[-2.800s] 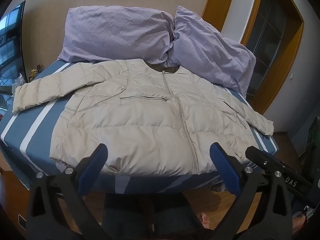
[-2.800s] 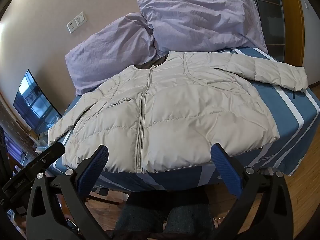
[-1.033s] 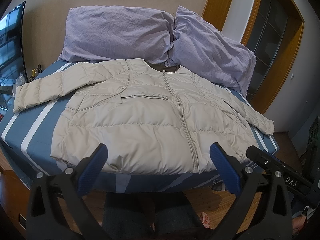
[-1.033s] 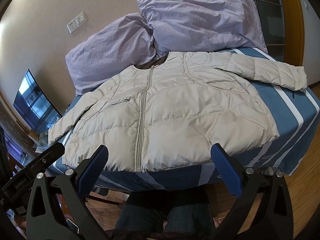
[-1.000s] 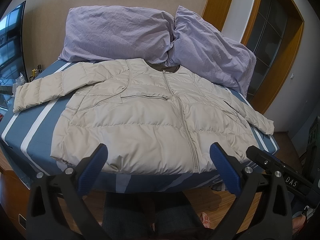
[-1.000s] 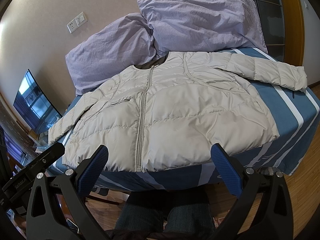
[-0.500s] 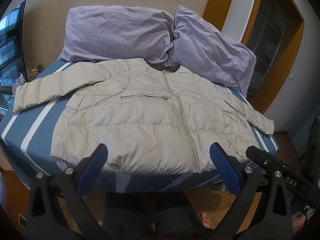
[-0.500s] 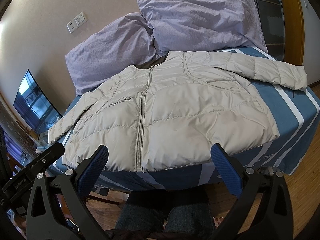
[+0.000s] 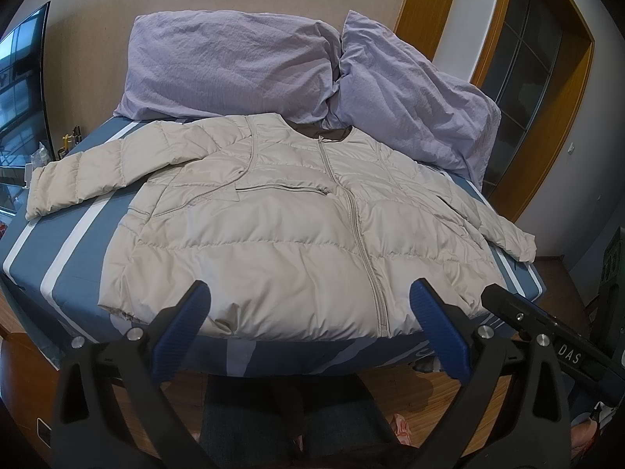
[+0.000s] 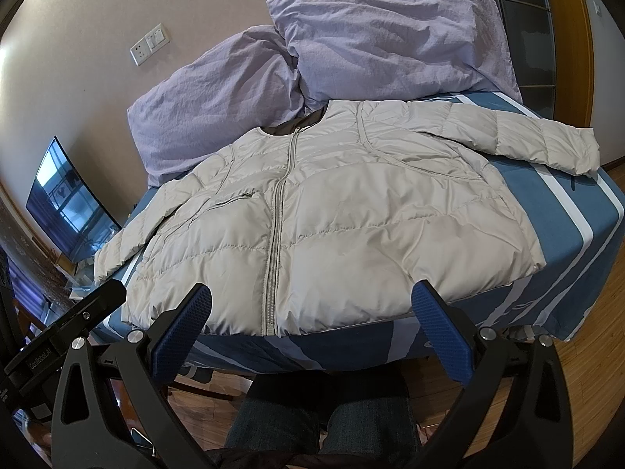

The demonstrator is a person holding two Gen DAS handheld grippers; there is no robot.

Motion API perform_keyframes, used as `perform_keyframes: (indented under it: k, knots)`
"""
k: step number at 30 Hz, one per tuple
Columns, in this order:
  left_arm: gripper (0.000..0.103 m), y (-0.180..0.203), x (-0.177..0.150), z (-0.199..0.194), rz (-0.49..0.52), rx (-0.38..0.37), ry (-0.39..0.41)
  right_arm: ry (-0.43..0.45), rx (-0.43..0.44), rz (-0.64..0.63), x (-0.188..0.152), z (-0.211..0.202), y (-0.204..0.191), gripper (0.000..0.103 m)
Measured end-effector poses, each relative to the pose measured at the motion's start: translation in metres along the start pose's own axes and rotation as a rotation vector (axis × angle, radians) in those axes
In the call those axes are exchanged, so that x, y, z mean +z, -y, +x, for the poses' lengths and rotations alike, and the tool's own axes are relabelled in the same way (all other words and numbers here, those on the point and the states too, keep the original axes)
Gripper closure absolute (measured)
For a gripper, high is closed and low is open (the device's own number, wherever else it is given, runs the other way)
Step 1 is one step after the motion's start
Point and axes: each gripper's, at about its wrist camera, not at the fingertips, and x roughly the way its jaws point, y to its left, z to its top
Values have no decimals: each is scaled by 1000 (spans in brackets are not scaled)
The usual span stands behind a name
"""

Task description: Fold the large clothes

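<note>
A beige puffer jacket (image 9: 281,234) lies flat, front up and zipped, on the blue striped bed (image 9: 66,250). Both sleeves are spread out to the sides. Its hem reaches the near bed edge. The jacket also shows in the right wrist view (image 10: 336,226). My left gripper (image 9: 308,312) is open and empty, held just in front of the hem, left of the zipper. My right gripper (image 10: 312,312) is open and empty, in front of the hem near the zipper's end.
Two purple pillows (image 9: 234,66) (image 10: 390,43) lean on the wall behind the collar. A dark screen (image 10: 66,199) stands left of the bed. A wooden door frame (image 9: 554,90) is at the right. The person's legs (image 10: 324,422) are below the grippers, on a wooden floor.
</note>
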Motion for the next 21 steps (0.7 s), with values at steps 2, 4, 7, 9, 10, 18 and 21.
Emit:
perform_keyframes:
  k: [2, 4, 7, 9, 10, 18, 21]
  knots:
    - [2, 0, 0, 0, 0, 0, 0, 0, 0, 0, 0, 0, 1, 1]
    - [2, 0, 0, 0, 0, 0, 0, 0, 0, 0, 1, 1, 1, 1]
    - [2, 0, 0, 0, 0, 0, -1, 0, 0, 1, 2, 1, 2, 1]
    - [2, 0, 0, 0, 1, 1, -1, 0, -1, 1, 2, 2, 2, 1]
    - [2, 0, 0, 0, 1, 1, -2, -1, -3, 2, 2, 2, 3, 1]
    - [2, -3, 8, 16, 3, 23, -19, 15, -49, 17, 11, 8, 11, 1]
    - [2, -6, 12, 29, 5, 48, -37, 16, -74, 39, 24, 17, 26, 1]
